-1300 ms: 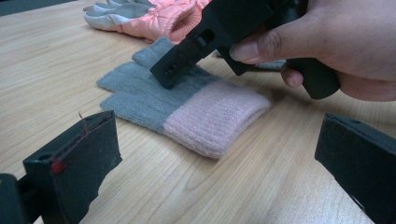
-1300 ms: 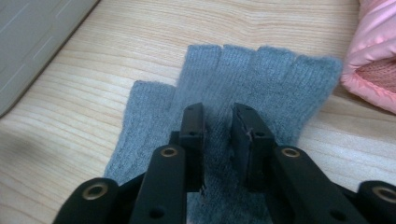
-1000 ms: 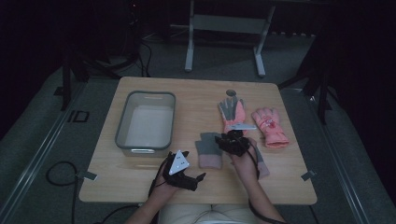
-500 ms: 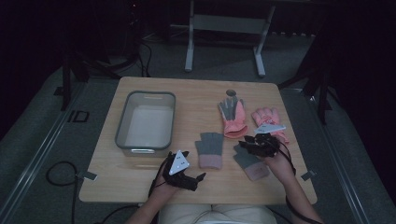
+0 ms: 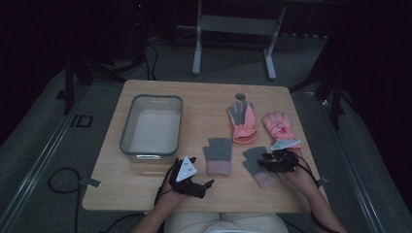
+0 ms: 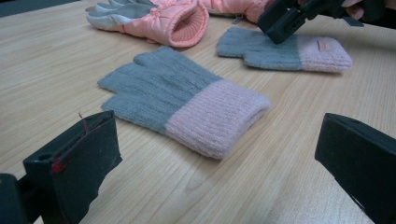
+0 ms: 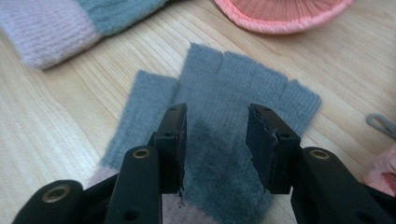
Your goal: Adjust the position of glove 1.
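Now over the right-hand knit glove (image 5: 256, 164): right gripper (image 5: 268, 163), jaws part open and lately widening, nothing pinched, grey fabric lying flat between and under them in the right gripper view (image 7: 219, 154). Glove fingerless, grey ribbed knit over palm and stubby finger sleeves, pale pink ribbed cuff toward the person, small tag on the cuff seen from the left gripper view (image 6: 285, 46). Lying flat on the wooden table (image 5: 204, 97), near its front edge, right of centre. Just beside it, apart, matching second knit glove (image 5: 217, 155), same grey body and pink cuff, cuff likewise toward the person. Farther back, two padded pink gloves: one palm up with grey palm (image 5: 241, 122), the other (image 5: 278, 126) at its right, near the right gripper. Left gripper (image 5: 208, 184) low at the table's front edge, jaws wide apart, empty. Clear plastic tub (image 5: 127, 137) on the left half.
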Tool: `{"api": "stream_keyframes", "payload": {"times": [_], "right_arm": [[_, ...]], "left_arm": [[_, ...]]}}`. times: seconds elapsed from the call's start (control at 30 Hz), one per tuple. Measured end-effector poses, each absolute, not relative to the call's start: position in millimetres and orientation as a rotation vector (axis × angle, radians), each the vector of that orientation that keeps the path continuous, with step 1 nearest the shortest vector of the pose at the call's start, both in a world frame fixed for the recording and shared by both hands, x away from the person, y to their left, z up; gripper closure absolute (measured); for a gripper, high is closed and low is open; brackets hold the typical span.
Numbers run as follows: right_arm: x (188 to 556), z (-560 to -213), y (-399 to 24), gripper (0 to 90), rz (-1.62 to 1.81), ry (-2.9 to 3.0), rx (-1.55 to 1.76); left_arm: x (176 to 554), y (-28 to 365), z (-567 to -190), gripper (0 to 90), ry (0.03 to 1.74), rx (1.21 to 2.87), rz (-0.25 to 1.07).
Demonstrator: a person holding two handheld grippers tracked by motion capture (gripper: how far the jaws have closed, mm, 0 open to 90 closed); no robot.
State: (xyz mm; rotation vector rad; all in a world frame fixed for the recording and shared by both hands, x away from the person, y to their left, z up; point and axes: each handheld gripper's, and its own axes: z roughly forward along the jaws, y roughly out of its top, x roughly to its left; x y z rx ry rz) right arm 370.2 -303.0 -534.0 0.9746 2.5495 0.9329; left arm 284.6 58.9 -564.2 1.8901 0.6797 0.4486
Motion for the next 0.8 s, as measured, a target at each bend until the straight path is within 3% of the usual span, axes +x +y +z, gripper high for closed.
{"api": "stream_keyframes", "payload": {"times": [0.2, 0.47, 0.8], "right_arm": [[372, -542, -301, 60.2, 0.893, 2.554, 0.956], [365, -538, -289, 84.0, 0.844, 2.502, 1.056], [352, -506, -276, 85.0, 0.949, 2.328, 1.281]], "left_arm": [[284, 59, -564, 0.0, 0.684, 1.889, 0.454], [284, 59, -564, 0.0, 0.685, 1.891, 0.456], [284, 59, -564, 0.0, 0.684, 1.892, 0.459]]}}
